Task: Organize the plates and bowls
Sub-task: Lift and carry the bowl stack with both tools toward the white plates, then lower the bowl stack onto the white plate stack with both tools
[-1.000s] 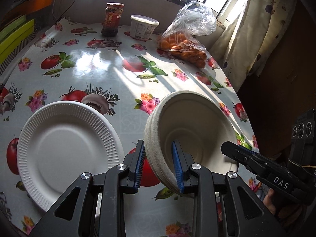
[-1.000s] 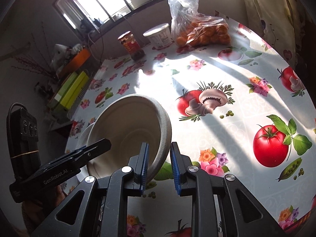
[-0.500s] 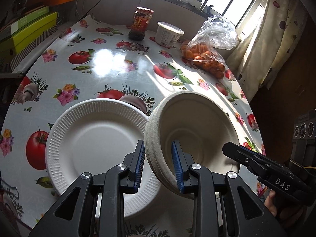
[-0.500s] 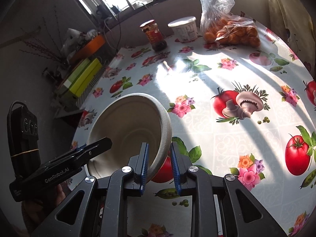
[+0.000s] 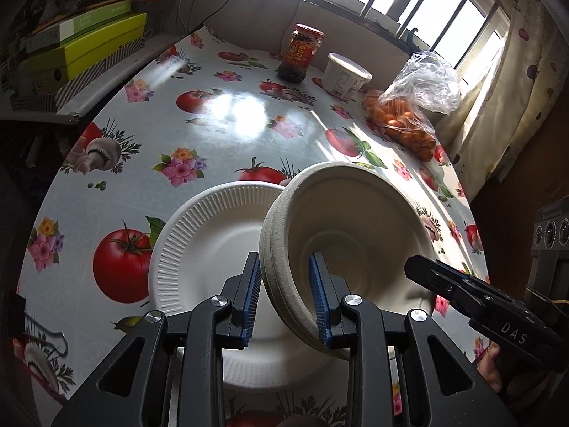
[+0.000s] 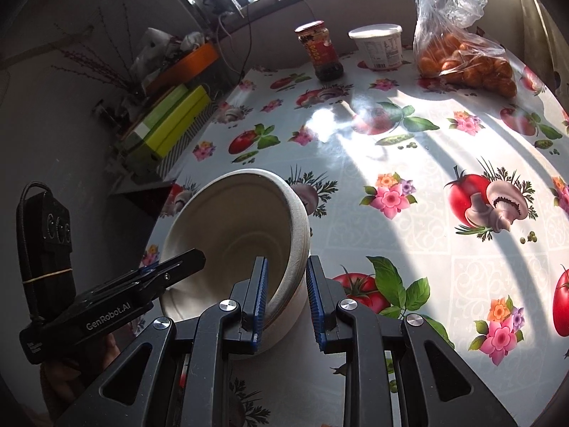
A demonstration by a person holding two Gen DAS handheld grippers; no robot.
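Gripping tilted bowl [image 5: 355,235] rim, left claw [image 5: 284,299], right claw [image 6: 286,299], above plate [image 5: 213,235].

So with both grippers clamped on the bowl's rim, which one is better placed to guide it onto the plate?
Left, probably. The left gripper grips the bowl on the side overhanging the plate; the right gripper holds the far rim.

Bowl [image 5: 355,227]: its near wall is hidden behind the jaws, and it covers the right part of the plate [image 5: 213,235]. In the right wrist view the plate is almost wholly behind the bowl [image 6: 242,227]. Jar [image 5: 301,53]: label print too small to read. Desk [image 5: 220,121]: its near edge is cut off by the frame.
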